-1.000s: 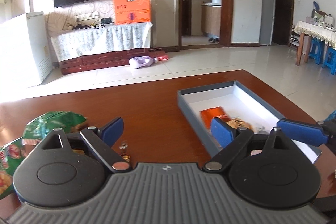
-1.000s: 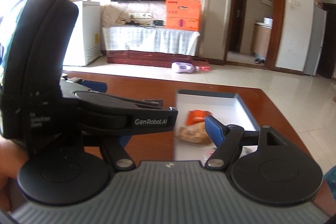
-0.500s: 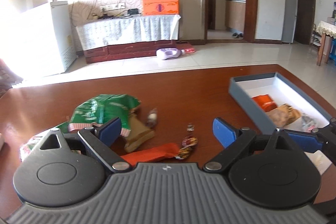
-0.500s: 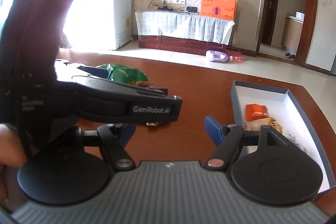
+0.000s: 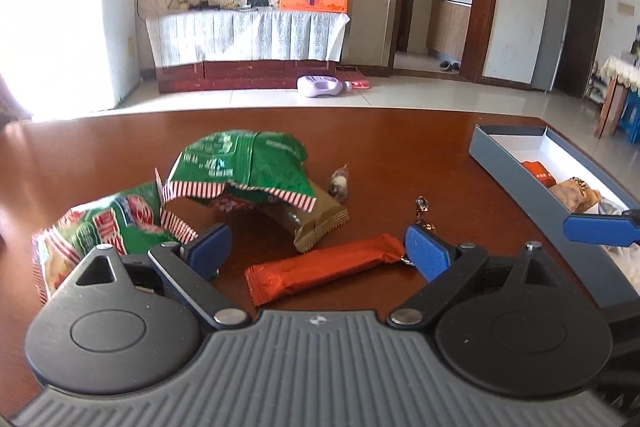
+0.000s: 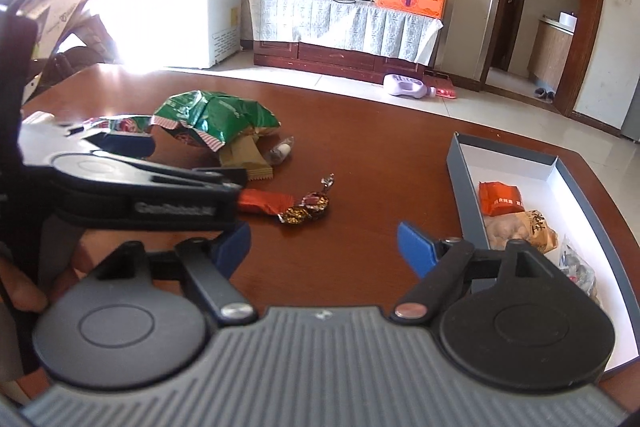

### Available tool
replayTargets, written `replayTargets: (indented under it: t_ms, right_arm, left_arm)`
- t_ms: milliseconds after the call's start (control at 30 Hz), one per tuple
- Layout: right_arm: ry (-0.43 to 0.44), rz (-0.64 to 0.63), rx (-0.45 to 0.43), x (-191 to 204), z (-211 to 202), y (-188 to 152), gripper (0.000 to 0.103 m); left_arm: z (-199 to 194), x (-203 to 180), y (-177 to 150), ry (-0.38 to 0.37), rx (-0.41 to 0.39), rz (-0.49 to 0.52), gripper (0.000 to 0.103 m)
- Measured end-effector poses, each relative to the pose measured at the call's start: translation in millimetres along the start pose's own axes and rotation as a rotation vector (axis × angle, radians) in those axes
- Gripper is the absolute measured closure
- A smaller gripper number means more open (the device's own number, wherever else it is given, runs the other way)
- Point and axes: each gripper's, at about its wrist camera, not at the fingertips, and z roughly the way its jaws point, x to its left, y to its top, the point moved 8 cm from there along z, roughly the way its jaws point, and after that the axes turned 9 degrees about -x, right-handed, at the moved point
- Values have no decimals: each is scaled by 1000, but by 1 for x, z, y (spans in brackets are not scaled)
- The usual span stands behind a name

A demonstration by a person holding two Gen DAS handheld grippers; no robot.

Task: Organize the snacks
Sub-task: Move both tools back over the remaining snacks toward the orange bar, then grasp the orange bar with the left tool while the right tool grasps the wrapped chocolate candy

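Above the desk [image 5: 360, 147], the left tool [image 5: 318, 247] is hovering open over an orange snack bar [image 5: 324, 269] while the right tool [image 6: 324, 241], holding nothing, is opening beside the box [image 6: 460, 163].

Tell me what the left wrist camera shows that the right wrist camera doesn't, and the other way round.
Only the left wrist view shows the long orange-red foil bar whole, lying between the open left gripper.

Only the right wrist view shows the clear-wrapped snacks at the near end of the grey cardboard box, and a person's hand.

Both show the green crinkled snack bags, the olive-brown packet, the gold-and-brown foil candy, and the small orange pouch in the box. The right gripper is opening, with nothing between its jaws.
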Motion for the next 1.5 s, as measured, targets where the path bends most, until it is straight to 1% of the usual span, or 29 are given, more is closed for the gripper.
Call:
replayTargets:
  t_ms: [67,167,267,333,367,467,533,600,633,667,700,733,767,800,833,867,900,967,1033,1100,1167,1200,1233,1267,1300,1367,1433,1500]
  right_arm:
    - [-5,3,12,-2,3,-3,21]
    - [-13,3,37,-6,7,-8,20]
    - [-12,-4,48,-8,8,-11,20]
    - [-7,-5,57,-9,10,-13,20]
    - [-6,-6,58,-9,11,-13,20]
    - [-7,-15,65,-12,13,-15,20]
    - [-12,-17,69,-14,14,-16,20]
    - [-17,-13,70,-16,15,-16,20]
    - [-20,-12,71,-17,17,-16,20]
    - [-25,-12,70,-18,18,-15,20]
    - [-30,-11,67,-18,20,-15,20]
    - [-37,-8,64,-19,23,-14,21]
    - [-44,0,61,-19,25,-13,21]
    - [-50,14,57,-20,28,-12,21]
    - [-56,34,53,-22,29,-11,21]
    - [-64,60,48,-24,31,-10,21]
    - [-70,87,41,-26,32,-9,21]
    - [-66,125,34,-27,35,-8,21]
    - [-55,126,51,-23,42,-11,21]
    - [-44,98,74,-16,49,-15,21]
    - [-32,73,90,-9,54,-18,21]
    - [-22,62,99,-5,55,-19,21]
    - [-17,52,104,-1,57,-20,21]
    - [-10,41,105,2,58,-21,21]
    - [-11,34,102,3,59,-21,21]
    - [-13,37,102,3,63,-21,21]
    - [-10,66,104,-1,66,-20,21]
    - [-10,91,97,-4,69,-18,21]
  left_arm:
    - [2,3,-2,-3,-3,6,7]
    - [5,2,-7,-43,5,18,8]
    - [8,-1,-13,-95,26,58,8]
    - [9,-4,-15,-131,17,97,8]
    - [12,-4,-16,-135,15,108,8]
    - [29,-5,-19,-149,53,100,8]
    - [40,-10,-22,-161,69,123,8]
    - [51,-16,-31,-185,129,143,9]
    - [53,-20,-32,-189,138,163,11]
    - [53,-22,-33,-204,132,172,19]
    - [53,-25,-34,-220,133,182,31]
    - [52,-25,-35,-219,132,196,35]
    - [51,-25,-35,-222,129,193,45]
    - [51,-24,-36,-223,131,184,52]
    - [51,-23,-35,-219,131,175,57]
    - [50,-20,-35,-213,130,161,66]
    - [50,-19,-36,-201,129,150,74]
    - [49,-15,-36,-184,136,123,75]
    - [45,-12,-37,-131,143,117,75]
    - [42,-4,-37,-56,151,116,75]
    - [38,1,-38,-15,159,114,73]
    - [36,1,-38,-15,158,122,65]
    - [36,1,-38,-30,157,127,57]
    - [37,3,-38,-29,151,129,47]
    - [39,4,-38,-20,151,131,43]
    - [46,12,-37,-43,159,105,40]
    - [49,18,-34,-72,160,85,40]
    - [52,19,-33,-86,158,92,40]
